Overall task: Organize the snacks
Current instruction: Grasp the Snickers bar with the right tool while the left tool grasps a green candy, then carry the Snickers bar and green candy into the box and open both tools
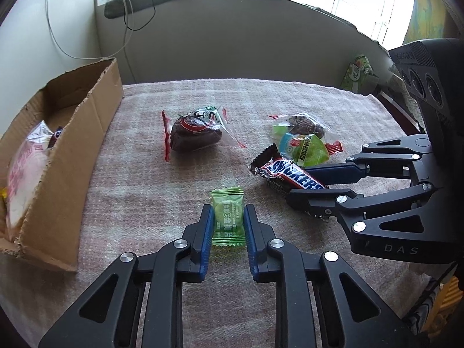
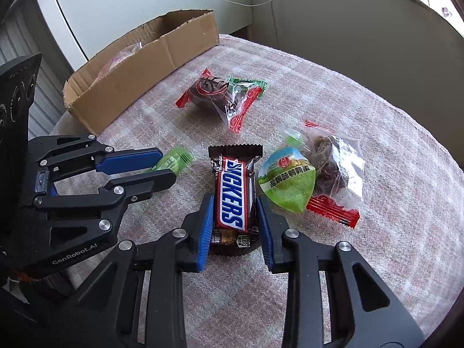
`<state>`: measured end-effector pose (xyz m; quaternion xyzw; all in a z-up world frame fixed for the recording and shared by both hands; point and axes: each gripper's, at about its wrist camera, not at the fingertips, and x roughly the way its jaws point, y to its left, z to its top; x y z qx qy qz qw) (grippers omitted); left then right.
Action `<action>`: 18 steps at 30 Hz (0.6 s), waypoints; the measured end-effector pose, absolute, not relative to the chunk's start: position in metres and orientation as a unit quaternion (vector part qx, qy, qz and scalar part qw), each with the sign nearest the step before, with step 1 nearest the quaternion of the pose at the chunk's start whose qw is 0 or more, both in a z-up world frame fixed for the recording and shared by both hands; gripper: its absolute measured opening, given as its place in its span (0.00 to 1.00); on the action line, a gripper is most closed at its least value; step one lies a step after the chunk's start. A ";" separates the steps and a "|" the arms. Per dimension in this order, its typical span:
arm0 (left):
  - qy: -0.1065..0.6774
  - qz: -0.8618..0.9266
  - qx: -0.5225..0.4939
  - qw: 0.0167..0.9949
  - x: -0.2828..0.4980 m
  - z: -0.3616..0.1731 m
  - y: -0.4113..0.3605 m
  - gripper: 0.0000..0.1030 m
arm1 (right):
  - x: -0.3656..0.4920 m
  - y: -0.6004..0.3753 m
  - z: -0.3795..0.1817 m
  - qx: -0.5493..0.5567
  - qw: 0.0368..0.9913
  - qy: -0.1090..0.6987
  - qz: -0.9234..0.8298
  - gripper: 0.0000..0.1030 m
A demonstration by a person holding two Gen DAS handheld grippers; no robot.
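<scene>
Now left tool [image 1: 226, 213] clamping green candy [image 1: 227, 219], right tool [image 2: 235, 203] clamping Snickers bar [image 2: 232, 194]

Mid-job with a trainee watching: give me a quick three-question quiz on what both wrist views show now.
1. True or false: the left gripper is shut on the small green candy.
2. What sits between the right gripper pads? A) Snickers bar B) green egg pack C) cardboard box
3. Fill in: the dark cake packet with red ends lies on the ____, outside the box.

Key: 1 true; 2 A; 3 cloth.
</scene>
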<state>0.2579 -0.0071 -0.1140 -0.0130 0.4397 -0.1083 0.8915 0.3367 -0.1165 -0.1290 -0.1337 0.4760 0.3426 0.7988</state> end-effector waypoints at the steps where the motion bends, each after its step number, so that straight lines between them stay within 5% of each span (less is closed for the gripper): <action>1: 0.438 -0.109 -0.013 0.892 0.257 -0.113 -0.006 0.19 | 0.335 -0.117 -0.128 -0.132 0.800 0.475 0.342 0.29; 18: 0.387 -0.100 -0.048 0.915 0.223 -0.074 0.024 0.19 | 0.296 -0.096 -0.066 -0.121 0.818 0.427 0.366 0.29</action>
